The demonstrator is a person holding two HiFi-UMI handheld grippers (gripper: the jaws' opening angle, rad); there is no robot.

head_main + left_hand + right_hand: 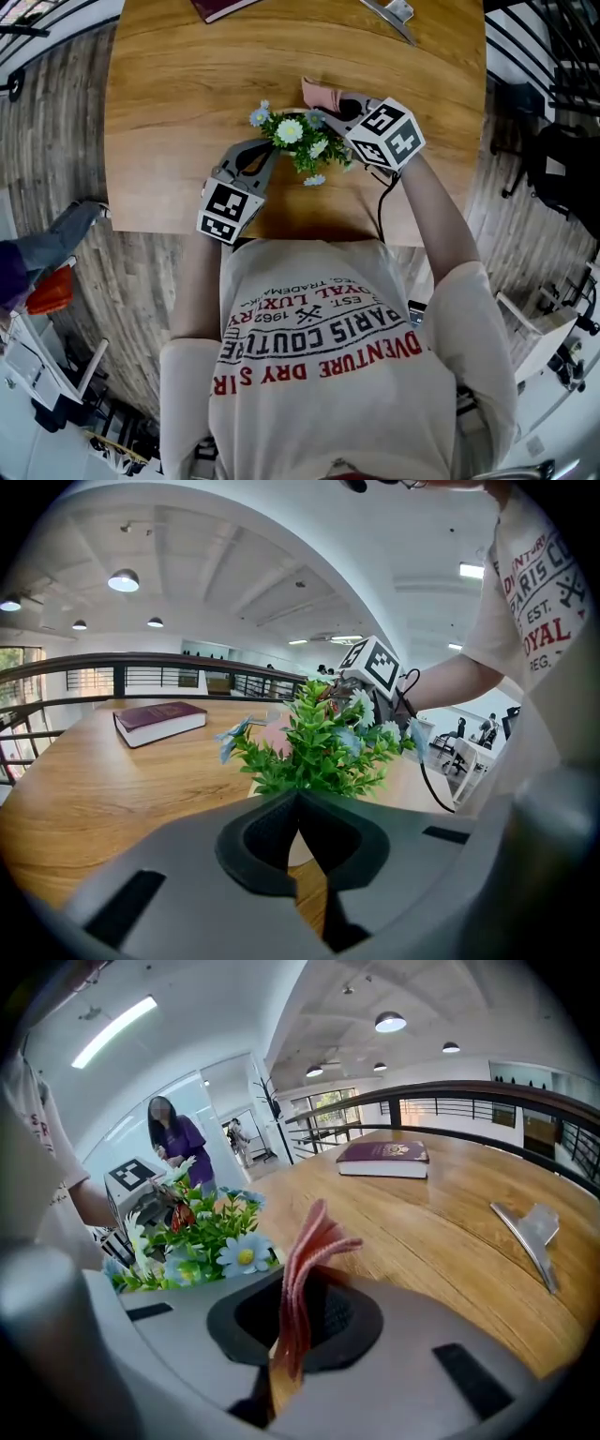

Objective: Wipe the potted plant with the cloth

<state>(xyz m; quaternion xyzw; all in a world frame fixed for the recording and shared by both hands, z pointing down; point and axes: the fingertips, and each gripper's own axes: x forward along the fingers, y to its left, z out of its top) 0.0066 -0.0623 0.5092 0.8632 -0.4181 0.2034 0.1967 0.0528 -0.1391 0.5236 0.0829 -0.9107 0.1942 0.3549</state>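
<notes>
Your potted plant (302, 142) stands mid-width on the wooden tabletop (159, 112), close to the edge nearest you. You have broad bare wood to its left and beyond it. At the far edge lie only a maroon book (220, 7) and, well to its right, a silvery metal piece (396, 13), both well apart from the plant. Past the far edge runs a dark railing (450, 1101), and a person in purple (178, 1133) stands off the tabletop's side. The plant is a dense tuft of small green leaves with a white, yellow-centred daisy (290, 131) and pale blue blooms. Its pot shows only as a pale sliver (298, 847) below your left claw's tips. Your left claw (270, 155) sits at the plant's left foot with its jaws brought fully together. I cannot tell whether they pinch any part of the plant. Your right claw (339, 105), just beyond the plant on its right, is clamped on the folded pink cloth (317, 92), which sticks up between the jaws. Your shirt (319, 328) reads "PARIS COUTURE", "EST." and "1962"; the book's cover print is too small to read.
</notes>
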